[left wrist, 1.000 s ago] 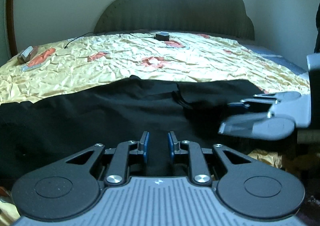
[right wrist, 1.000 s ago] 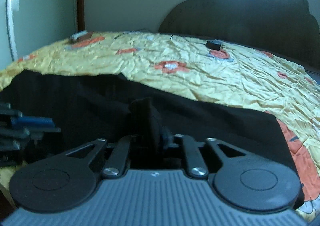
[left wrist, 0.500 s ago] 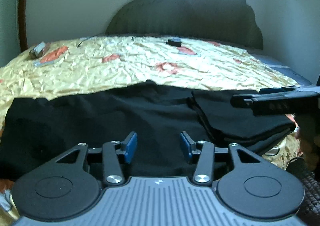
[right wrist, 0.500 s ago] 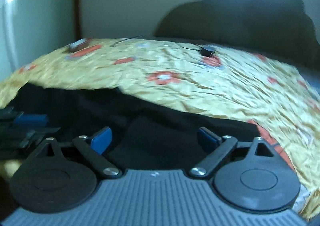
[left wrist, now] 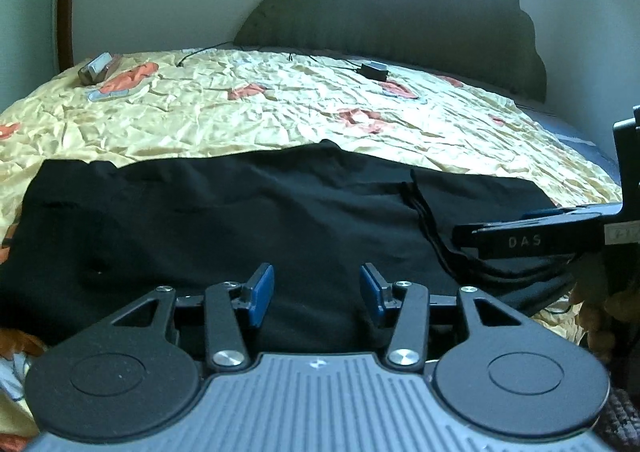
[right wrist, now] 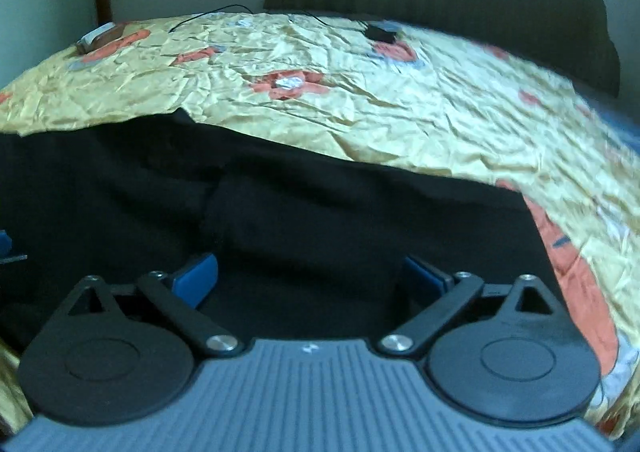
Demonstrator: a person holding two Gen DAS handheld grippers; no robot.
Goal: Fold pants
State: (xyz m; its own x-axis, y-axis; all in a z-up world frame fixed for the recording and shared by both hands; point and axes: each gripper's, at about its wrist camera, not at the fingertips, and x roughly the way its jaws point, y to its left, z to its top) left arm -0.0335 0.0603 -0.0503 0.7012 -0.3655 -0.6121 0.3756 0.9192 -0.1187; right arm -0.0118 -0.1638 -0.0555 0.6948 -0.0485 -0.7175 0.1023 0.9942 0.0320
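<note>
Black pants lie spread across the near part of the bed, with a folded-over layer on their right end. My left gripper hovers over the cloth, its blue pads apart and nothing pinched between them. The right gripper reaches in side-on from the right edge above the folded layer. In the right wrist view the same gripper has its jaws opening wide over the pants, pads clear of the cloth. A sliver of the left gripper shows at the left edge.
A crumpled yellow bedspread with orange flowers covers the bed. A black adapter with a cable lies near the dark headboard. A small grey-brown object sits at the far left corner. White walls stand behind.
Both grippers have opened and let go of the black cloth. The bunch the right one held now lies flat as a folded layer, and both grippers have drawn back slightly.
</note>
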